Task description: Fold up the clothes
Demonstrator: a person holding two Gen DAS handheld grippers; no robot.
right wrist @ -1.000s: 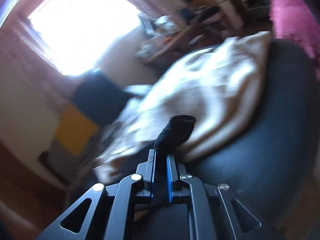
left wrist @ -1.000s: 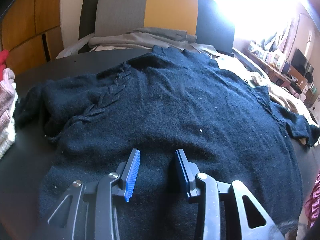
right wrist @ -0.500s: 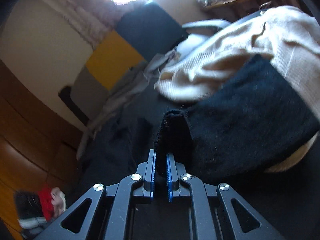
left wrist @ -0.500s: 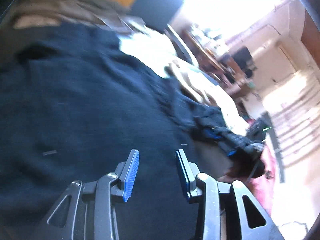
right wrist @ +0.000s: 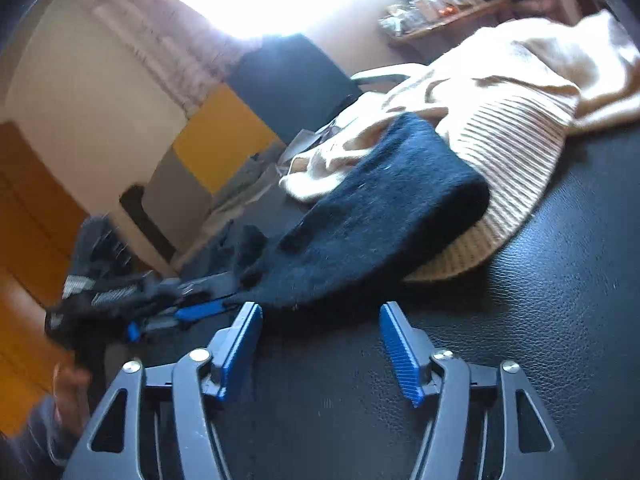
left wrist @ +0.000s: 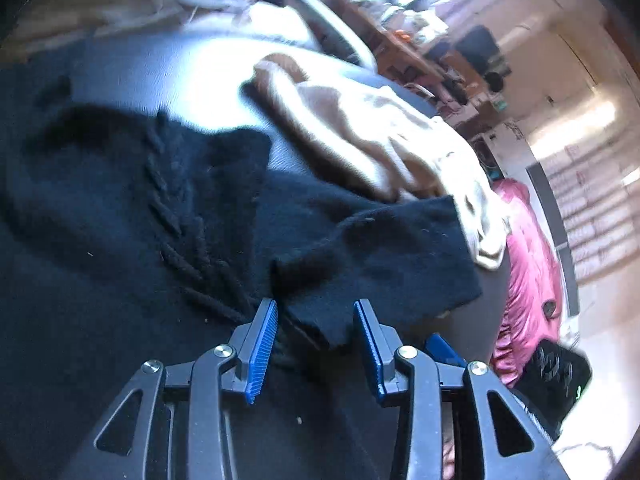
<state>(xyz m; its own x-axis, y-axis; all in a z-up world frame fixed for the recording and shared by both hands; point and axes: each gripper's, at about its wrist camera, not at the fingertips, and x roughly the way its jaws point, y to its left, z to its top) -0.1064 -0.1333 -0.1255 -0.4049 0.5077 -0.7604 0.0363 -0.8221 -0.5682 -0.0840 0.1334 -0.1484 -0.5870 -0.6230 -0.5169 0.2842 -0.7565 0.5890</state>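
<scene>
The dark knit sweater (left wrist: 120,208) is spread on the black table (right wrist: 540,300), its sleeve (left wrist: 380,264) laid inward. Both the left gripper (left wrist: 314,334) and right gripper (right wrist: 320,344) are held agape, empty. The sleeve edge should be squared before creasing.

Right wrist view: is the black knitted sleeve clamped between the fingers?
No, the right gripper is open, and the black knitted sleeve lies ahead of it.

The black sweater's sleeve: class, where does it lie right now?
In the right wrist view, the sleeve lies on the dark table, its far end draped over the cream knit garment, just ahead of the open right claw.
</scene>
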